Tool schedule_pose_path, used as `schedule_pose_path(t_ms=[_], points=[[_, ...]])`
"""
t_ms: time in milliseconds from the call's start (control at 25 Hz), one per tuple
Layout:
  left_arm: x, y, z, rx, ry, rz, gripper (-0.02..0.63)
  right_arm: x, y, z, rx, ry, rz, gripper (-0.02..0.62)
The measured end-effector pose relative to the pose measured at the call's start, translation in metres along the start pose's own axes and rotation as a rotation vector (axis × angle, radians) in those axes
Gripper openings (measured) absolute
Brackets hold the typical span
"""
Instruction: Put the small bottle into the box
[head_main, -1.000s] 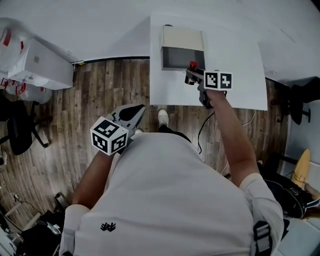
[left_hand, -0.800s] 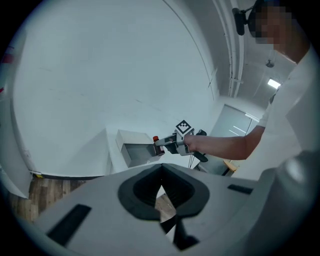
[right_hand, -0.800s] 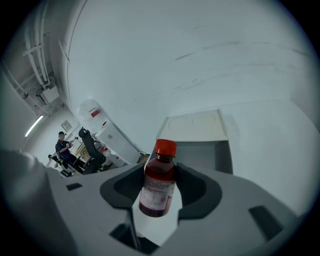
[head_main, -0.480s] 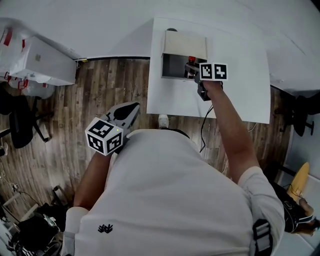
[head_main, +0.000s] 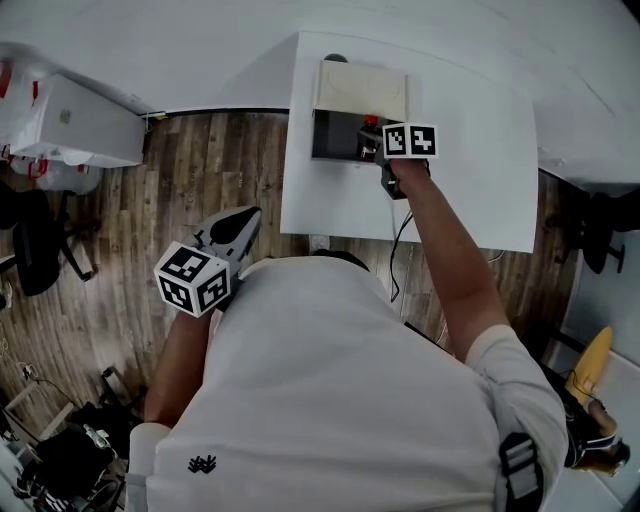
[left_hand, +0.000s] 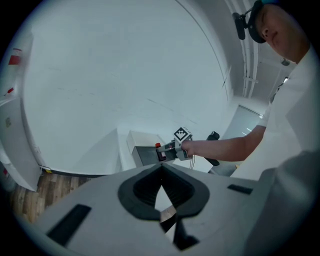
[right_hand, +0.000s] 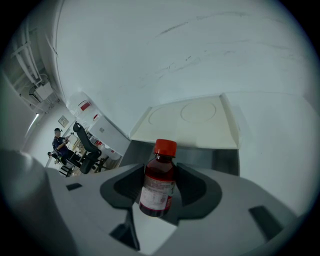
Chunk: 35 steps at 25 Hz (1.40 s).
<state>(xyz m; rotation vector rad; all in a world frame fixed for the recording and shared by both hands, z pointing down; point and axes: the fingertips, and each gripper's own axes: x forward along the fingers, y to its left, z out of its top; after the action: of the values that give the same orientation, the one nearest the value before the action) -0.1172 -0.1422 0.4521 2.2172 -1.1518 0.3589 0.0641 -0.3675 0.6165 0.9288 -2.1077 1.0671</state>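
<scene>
The small bottle (right_hand: 159, 185) is dark brown with a red cap and a white label. My right gripper (right_hand: 160, 192) is shut on its body and holds it upright. In the head view the bottle (head_main: 371, 124) and the right gripper (head_main: 375, 142) hang at the right front part of the open box (head_main: 330, 135), whose cream lid (head_main: 362, 88) stands folded back. The box's dark inside (right_hand: 200, 156) lies just ahead of the bottle. My left gripper (head_main: 243, 217) hangs low over the floor, away from the table, with its jaw tips together and nothing held (left_hand: 161, 167).
The box stands at the far left part of a white table (head_main: 480, 150) against a white wall. Wooden floor (head_main: 200, 170) lies to the left, with a white cabinet (head_main: 70, 125) and a black office chair (head_main: 40, 250). A cable (head_main: 400, 245) hangs below the table's front edge.
My right gripper has carried the bottle forward from the table in front of the box to the box's opening. The left gripper has drifted slightly left and lower.
</scene>
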Motion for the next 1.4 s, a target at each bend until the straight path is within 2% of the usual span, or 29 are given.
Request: schedule_pose_path(t_ms=[600, 1000, 1400], points=[[0.004, 0.005, 0.004, -0.059, -0.002, 0.021, 0.006, 0.027, -0.015, -0.018, 0.018, 0.142, -0.052, 0.207], [0.004, 0.008, 0.003, -0.066, -0.007, 0.024, 0.006, 0.040, -0.020, -0.028, 0.011, 0.258, -0.085, 0.212], [0.000, 0.007, 0.000, -0.069, -0.016, 0.026, 0.006, 0.045, -0.024, -0.033, 0.035, 0.312, -0.097, 0.218]])
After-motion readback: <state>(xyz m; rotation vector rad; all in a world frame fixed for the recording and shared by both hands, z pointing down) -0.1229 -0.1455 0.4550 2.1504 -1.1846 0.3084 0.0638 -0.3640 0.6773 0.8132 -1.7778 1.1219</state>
